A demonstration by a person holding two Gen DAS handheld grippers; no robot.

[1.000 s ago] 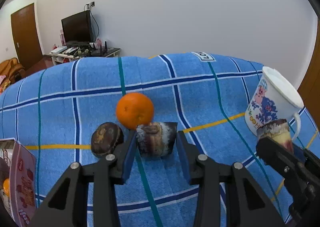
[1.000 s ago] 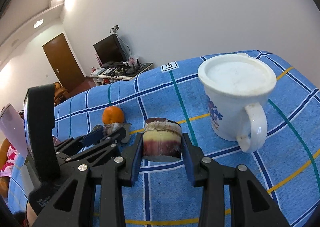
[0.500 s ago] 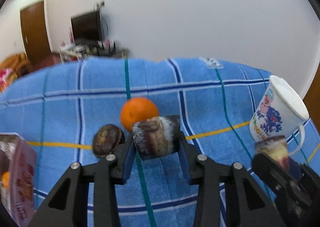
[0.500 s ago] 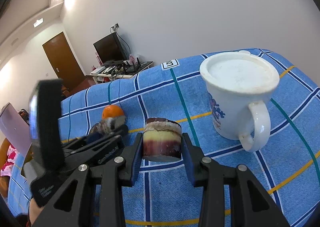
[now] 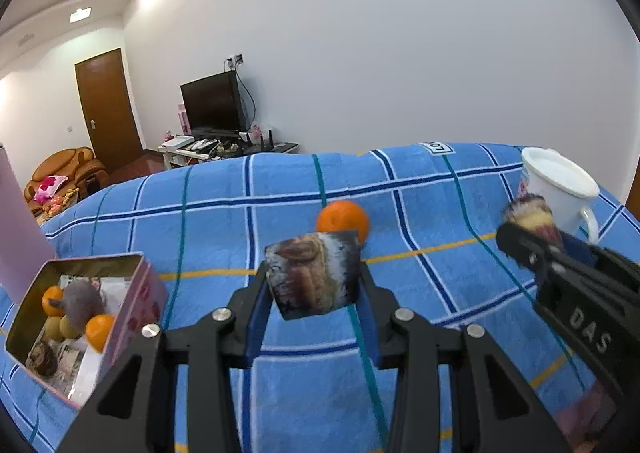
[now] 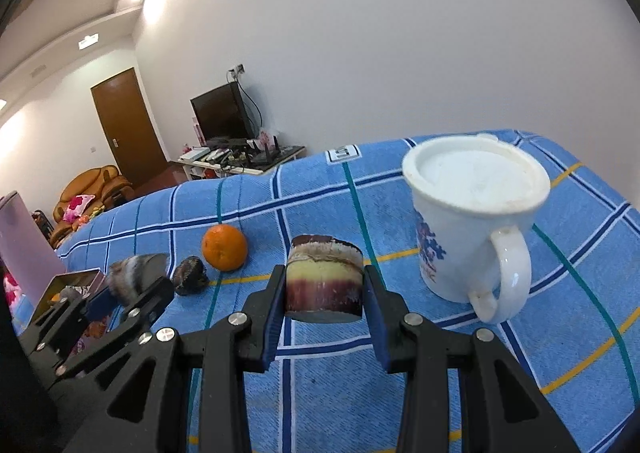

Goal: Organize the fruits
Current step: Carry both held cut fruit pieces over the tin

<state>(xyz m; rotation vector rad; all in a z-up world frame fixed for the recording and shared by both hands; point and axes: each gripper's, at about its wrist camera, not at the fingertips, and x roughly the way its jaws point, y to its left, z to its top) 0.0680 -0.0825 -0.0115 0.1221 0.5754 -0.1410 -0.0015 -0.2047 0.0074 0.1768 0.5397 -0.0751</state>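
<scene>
Currently both tools were loaded: left tool (image 5: 314,291) clamped a tilted cane chunk (image 5: 314,277) above the bench (image 5: 420,325), near the tin (image 5: 92,265); right tool (image 6: 324,293) gripped another chunk (image 6: 325,279). Risk: tilted piece could twist out mid-carry, or clip the tin rim.

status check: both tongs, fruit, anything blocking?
Left tongs shut on mottled chunk, off the cloth. Right tongs shut on banded chunk. Pink box open, fruit inside. Orange, dark fruit loose; mug beside right tongs.

"DAS" on right hand-held gripper (image 5: 528,231), seemingly
</scene>
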